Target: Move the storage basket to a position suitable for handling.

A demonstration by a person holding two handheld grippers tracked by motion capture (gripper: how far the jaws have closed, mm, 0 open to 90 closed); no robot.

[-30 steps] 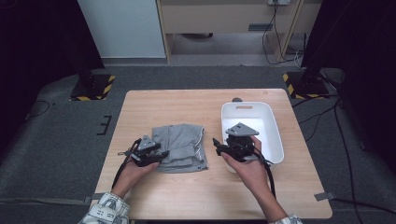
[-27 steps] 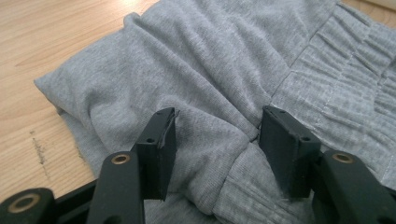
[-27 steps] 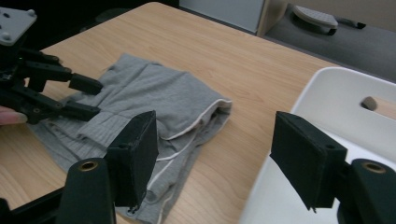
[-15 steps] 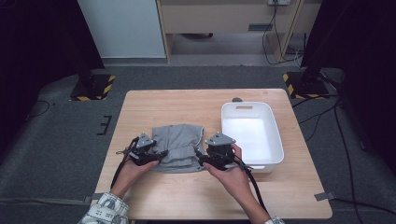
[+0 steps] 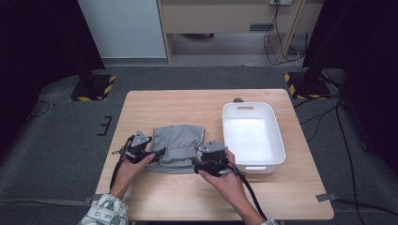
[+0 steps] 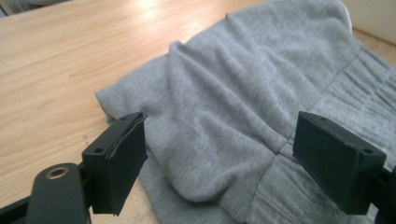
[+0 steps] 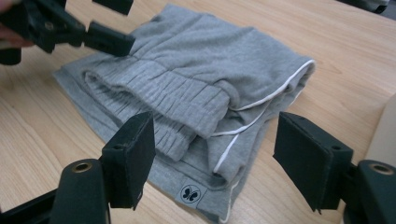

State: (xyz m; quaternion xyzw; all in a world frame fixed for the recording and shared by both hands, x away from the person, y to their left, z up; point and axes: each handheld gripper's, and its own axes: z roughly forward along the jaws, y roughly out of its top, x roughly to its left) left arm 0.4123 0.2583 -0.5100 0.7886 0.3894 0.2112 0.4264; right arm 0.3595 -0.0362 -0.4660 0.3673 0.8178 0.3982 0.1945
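A light wooden table point(image 5: 187, 101) stands on grey carpet point(image 5: 56, 140), with black stands on yellow-and-black striped feet point(image 5: 91, 89) at both far corners and a pale cabinet point(image 5: 220, 16) behind. A folded grey garment point(image 5: 177, 147) lies near the table's middle, just left of a white tub point(image 5: 253, 136). The left gripper point(image 5: 157, 152) sits at the garment's left edge, its jaws just spread, cloth between them but not pinched. The right gripper point(image 5: 199, 164) is at the near right corner, jaws spread wide.

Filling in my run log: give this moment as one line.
left gripper: open, jaws just opened, at garment's left edge | right gripper: open, at right edge | grey garment: folded on table | white bin: empty
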